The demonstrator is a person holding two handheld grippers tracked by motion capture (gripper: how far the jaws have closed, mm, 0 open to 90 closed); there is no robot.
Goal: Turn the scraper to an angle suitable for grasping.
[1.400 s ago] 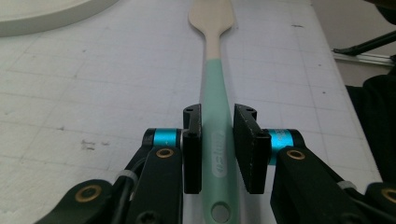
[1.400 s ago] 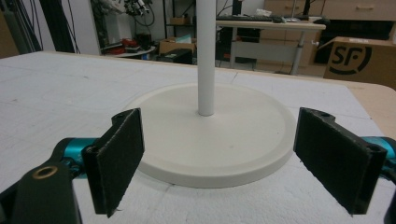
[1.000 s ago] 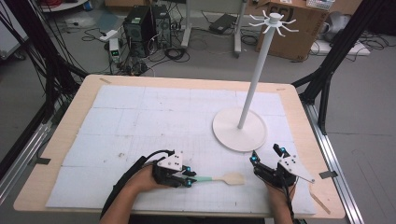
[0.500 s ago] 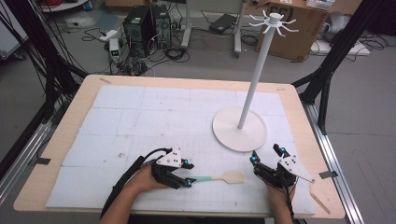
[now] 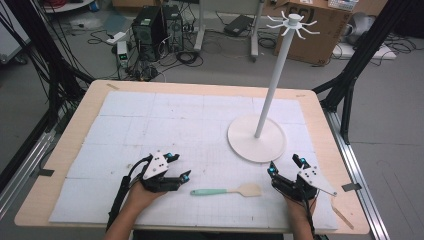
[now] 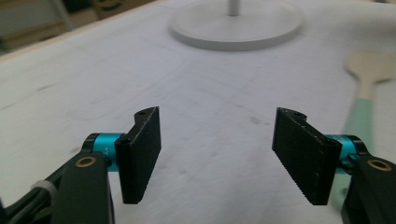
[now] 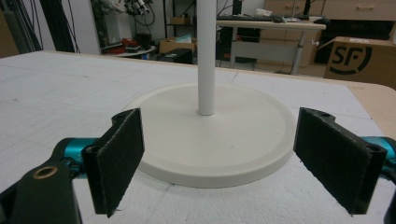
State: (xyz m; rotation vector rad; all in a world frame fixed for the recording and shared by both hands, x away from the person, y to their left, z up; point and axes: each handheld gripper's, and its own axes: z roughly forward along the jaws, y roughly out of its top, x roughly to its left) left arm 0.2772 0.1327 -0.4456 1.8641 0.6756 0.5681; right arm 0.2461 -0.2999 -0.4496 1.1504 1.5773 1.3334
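A spatula with a mint-green handle and a pale wooden head lies flat on the white mat near the front edge. My left gripper sits just left of the handle's end, apart from it. Its jaws have just been opening and nothing is between them. In the left gripper view the left gripper stands wide over bare mat, with the spatula off to the right. My right gripper rests right of the spatula's head. It is open and faces the white stand's base, seen between the jaws of the right gripper.
A white stand, a round base with a tall pole topped by several hooks, occupies the right middle of the mat. The wooden table edge borders the mat. Beyond it are cables, computers and cardboard boxes on the floor.
My left gripper has let go of the spatula's handle, opened wide and drawn back to the left. The spatula stays where it lay. The right gripper has not moved.
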